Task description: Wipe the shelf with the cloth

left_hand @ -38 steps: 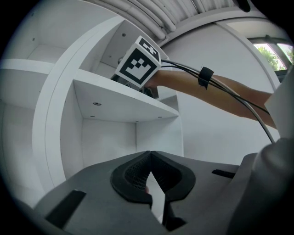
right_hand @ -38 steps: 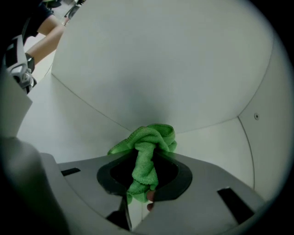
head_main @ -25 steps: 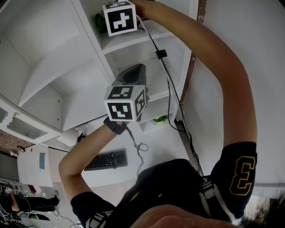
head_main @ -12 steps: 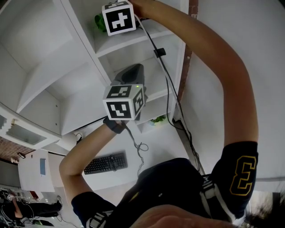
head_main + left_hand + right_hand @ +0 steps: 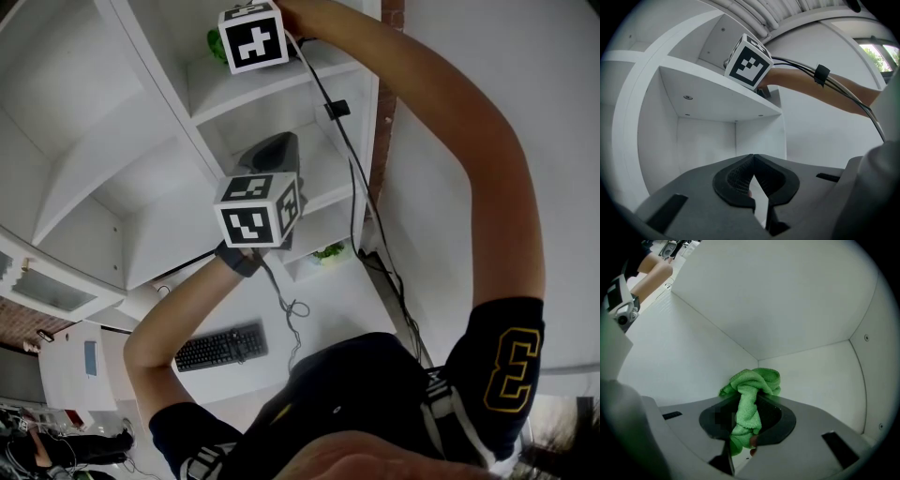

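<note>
The right arm was stretched high, elbow bent, pushing the right gripper (image 5: 251, 36) into an upper compartment of the white shelf (image 5: 272, 82). Its jaws were clamped on the green cloth (image 5: 752, 386), which bunched out past the tips toward the compartment's far corner. Whether the cloth touched a surface could not be told. White walls stood on the left, on the right and beyond the cloth, with open room on each side. The left forearm was raised lower, holding the left gripper (image 5: 272, 164) before the compartment beneath. Its jaws met at the tips with nothing in them, just short of the shelf board's near edge (image 5: 740, 110).
</note>
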A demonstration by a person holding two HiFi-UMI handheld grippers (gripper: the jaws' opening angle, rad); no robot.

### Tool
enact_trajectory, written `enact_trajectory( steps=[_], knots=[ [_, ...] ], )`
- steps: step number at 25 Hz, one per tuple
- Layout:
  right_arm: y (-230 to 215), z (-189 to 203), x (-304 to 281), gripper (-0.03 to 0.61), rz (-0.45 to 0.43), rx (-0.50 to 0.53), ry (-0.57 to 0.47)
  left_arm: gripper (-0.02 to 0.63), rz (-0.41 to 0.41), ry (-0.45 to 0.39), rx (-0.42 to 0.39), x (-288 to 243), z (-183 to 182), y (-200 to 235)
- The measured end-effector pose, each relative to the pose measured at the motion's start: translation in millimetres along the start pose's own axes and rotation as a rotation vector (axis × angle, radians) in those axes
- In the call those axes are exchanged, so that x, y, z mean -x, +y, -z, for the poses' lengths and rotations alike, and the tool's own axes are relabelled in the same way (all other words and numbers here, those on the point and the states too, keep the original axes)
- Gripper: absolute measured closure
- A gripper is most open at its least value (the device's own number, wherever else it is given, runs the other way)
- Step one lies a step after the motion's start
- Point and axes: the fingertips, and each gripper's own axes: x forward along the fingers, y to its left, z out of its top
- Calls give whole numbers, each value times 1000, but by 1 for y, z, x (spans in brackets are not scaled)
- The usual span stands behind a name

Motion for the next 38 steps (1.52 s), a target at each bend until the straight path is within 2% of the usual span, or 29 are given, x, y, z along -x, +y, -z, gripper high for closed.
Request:
enact_trajectory(
  steps=[5, 16, 27, 30, 32, 34, 36, 38],
  knots=[
    [11, 23, -2, 502, -49, -51, 105, 603, 7, 6, 4, -2, 2, -3],
    [6, 49, 10, 503, -31, -51, 266, 603, 10, 7, -5, 0, 1, -5],
    [10, 84, 20, 503, -45, -16, 442, 603, 25, 5, -8, -1, 1, -11],
    [6, 91, 24, 503, -36, 26, 496, 603, 15, -4, -2, -1, -1, -9],
    [-1, 83, 22, 502, -1, 99, 468, 603, 3, -6, 9, 2, 0, -4],
    [-11, 64, 25, 502, 74, 128, 367, 603, -9, 4, 16, 6, 5, -1],
    [-20, 42, 38, 502, 143, 89, 221, 603, -20, 16, 18, 9, 10, 3],
    [-23, 15, 54, 502, 158, 45, 80, 603, -29, 25, 31, 9, 14, 5]
  ],
)
